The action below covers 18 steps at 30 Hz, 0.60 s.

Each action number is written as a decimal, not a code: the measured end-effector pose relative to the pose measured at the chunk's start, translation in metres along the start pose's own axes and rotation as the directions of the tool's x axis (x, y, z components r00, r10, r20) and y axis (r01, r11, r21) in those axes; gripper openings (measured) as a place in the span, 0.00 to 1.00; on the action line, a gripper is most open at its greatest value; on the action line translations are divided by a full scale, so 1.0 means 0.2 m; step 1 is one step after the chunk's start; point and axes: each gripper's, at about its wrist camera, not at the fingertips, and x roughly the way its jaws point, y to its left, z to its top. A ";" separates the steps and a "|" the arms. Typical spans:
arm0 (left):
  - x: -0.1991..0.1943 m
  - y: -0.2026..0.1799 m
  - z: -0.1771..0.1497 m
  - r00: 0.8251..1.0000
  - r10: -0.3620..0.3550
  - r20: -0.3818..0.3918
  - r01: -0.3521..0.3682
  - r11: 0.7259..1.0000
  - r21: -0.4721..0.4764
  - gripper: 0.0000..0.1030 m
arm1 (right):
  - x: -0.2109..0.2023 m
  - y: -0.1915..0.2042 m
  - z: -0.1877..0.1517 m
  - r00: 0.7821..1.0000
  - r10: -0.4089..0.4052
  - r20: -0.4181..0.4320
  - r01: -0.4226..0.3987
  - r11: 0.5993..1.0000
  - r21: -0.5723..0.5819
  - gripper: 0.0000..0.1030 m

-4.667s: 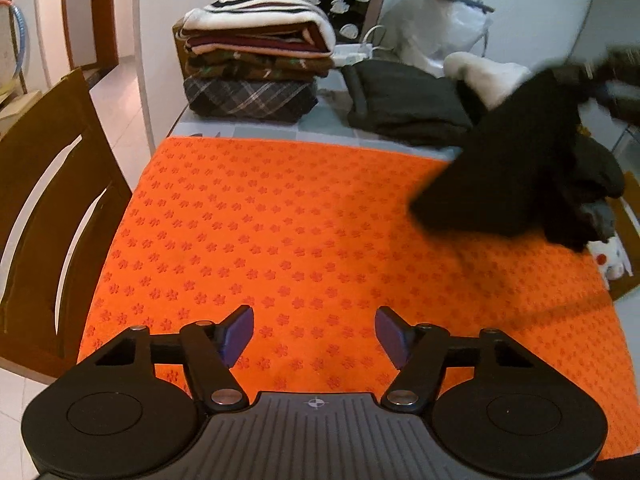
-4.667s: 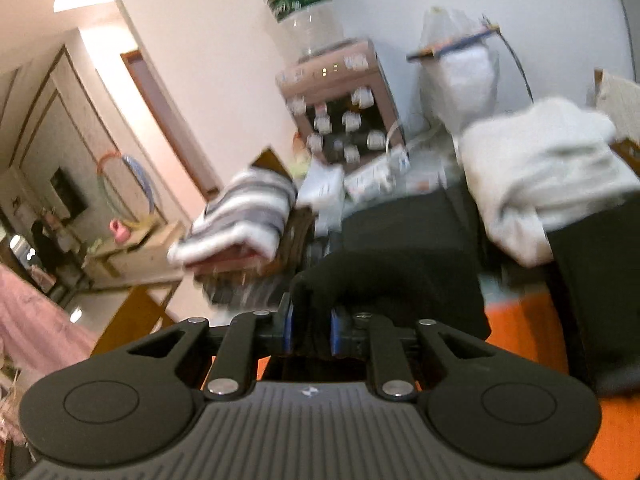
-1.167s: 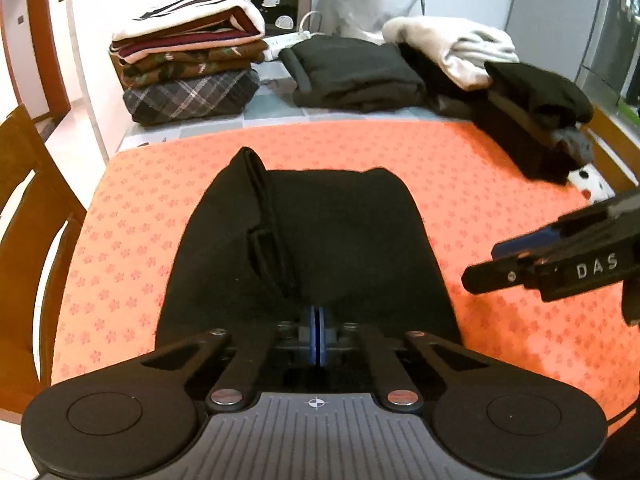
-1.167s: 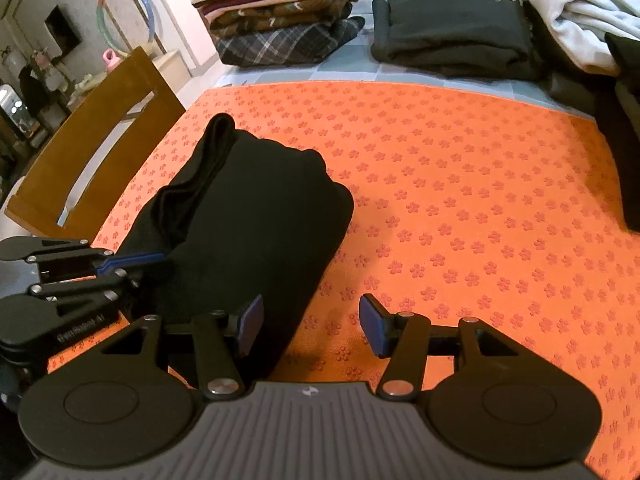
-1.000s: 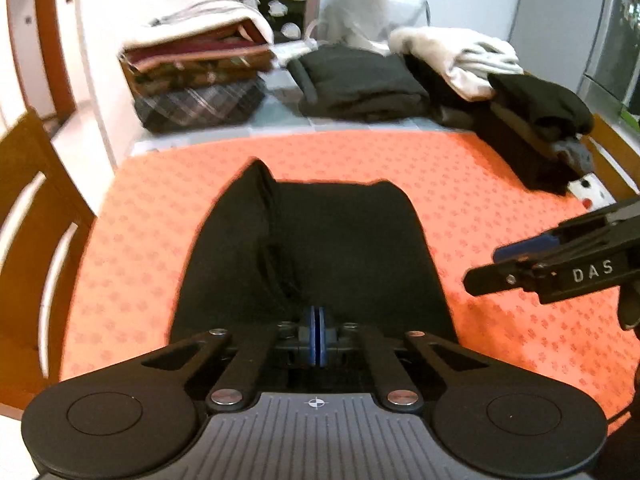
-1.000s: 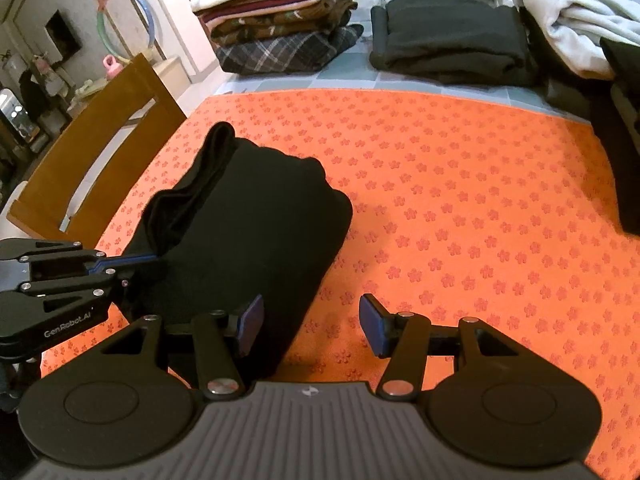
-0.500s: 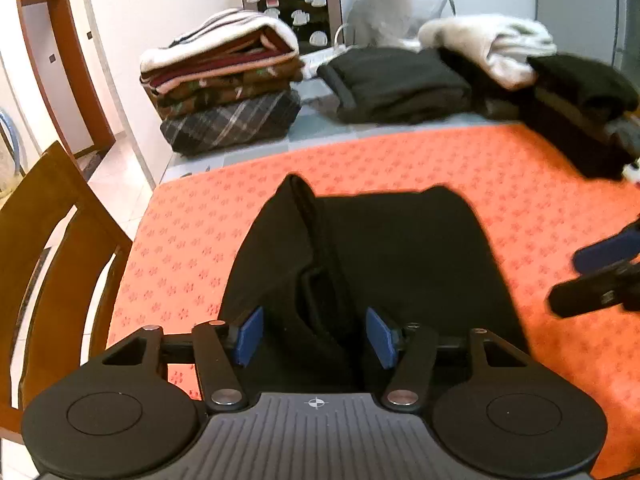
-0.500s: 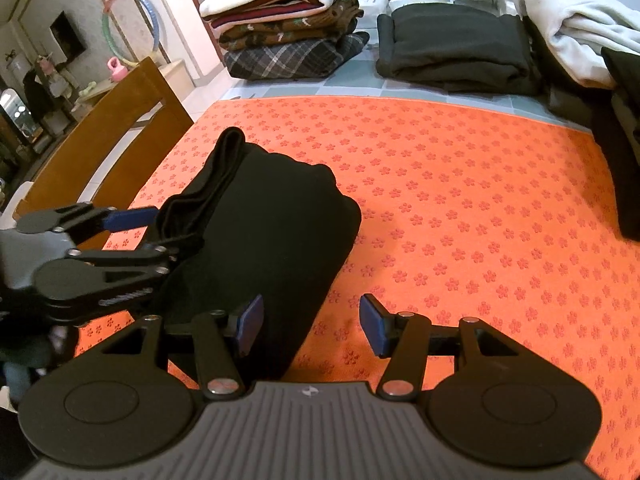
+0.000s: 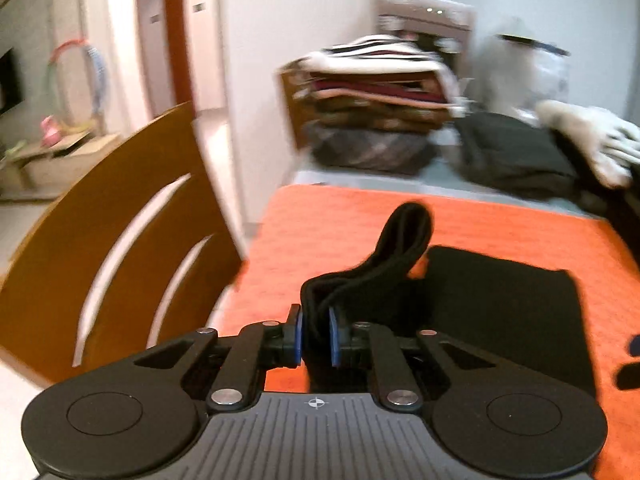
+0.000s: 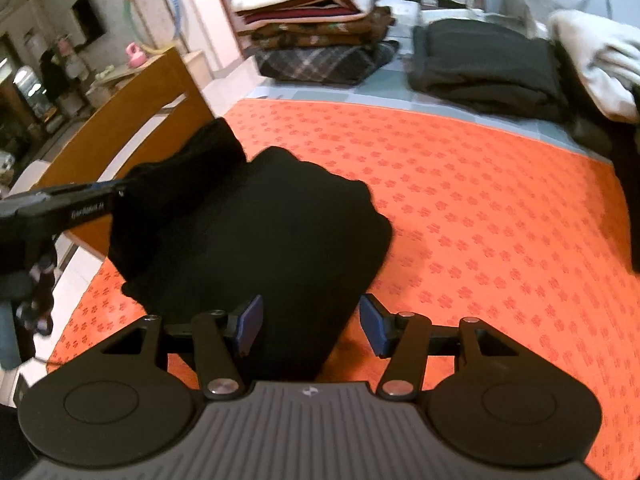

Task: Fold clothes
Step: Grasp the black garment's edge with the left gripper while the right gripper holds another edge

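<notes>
A black garment (image 10: pixel 276 232) lies on the orange flower-patterned mat (image 10: pixel 480 208). My left gripper (image 9: pixel 315 340) is shut on a bunched fold of the black garment (image 9: pixel 384 260) at its left side and holds it lifted off the mat. The left gripper also shows in the right wrist view (image 10: pixel 92 204), pulling that fold to the left. My right gripper (image 10: pixel 312 326) is open and empty, just above the garment's near edge, which lies between its jaws.
A wooden chair (image 9: pixel 120 240) stands at the table's left edge. At the back are a stack of folded clothes (image 10: pixel 320 24), a dark folded garment (image 10: pixel 484 64) and a white garment (image 10: pixel 600 60). More dark clothes (image 10: pixel 628 168) lie at the right.
My left gripper was open over the garment half a second ago; now it is shut on the left fold, lifted and swung left. The right gripper stays open.
</notes>
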 end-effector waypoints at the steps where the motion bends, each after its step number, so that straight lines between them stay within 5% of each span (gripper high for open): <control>1: 0.01 0.04 -0.01 1.000 0.020 -0.006 -0.020 1.000 -0.012 0.15 | 0.01 0.02 0.01 1.000 0.010 -0.004 -0.010 1.000 -0.018 0.58; 5: 0.01 0.19 -0.04 0.997 0.080 -0.020 -0.081 0.994 -0.069 0.18 | 0.05 0.13 0.08 0.999 0.047 -0.021 -0.049 0.995 -0.090 0.58; 18: -0.14 0.27 -0.19 0.994 -0.040 -0.101 0.026 0.990 -0.136 0.38 | 0.35 0.62 0.21 0.972 0.152 -0.181 -0.213 0.895 -0.393 0.68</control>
